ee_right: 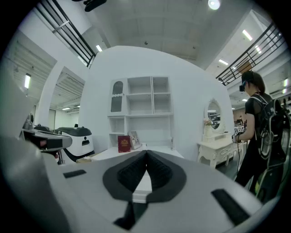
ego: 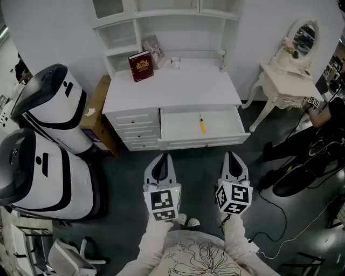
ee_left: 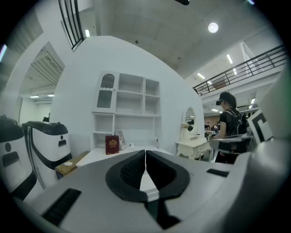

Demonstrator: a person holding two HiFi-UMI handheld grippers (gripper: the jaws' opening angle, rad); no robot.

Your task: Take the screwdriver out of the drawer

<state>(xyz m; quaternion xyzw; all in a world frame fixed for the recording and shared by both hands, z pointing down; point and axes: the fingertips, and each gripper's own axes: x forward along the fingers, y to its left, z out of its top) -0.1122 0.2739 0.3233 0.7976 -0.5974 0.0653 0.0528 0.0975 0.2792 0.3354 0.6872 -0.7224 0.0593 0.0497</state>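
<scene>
No wording can be read anywhere. The red book (ego: 141, 66), at eleven o'clock on the desk (ego: 183, 89), bears gold print too small to read.

A plain white curved wall (ego: 48, 32) backs a white wooden desk (ego: 172, 86) topped with open white shelving (ego: 121, 35). To its right stands an ornate cream dressing table (ego: 285, 81) with an oval mirror (ego: 304, 36). On the left are two rounded white-and-black machines (ego: 48, 108) and a brown cardboard box (ego: 97, 116). The dark grey floor (ego: 129, 178) carries black cables (ego: 280, 207). Overhead, a grey concrete ceiling (ee_right: 150, 22) holds a round lamp (ee_right: 213, 3) beside a black balcony railing (ee_right: 245, 50).
</scene>
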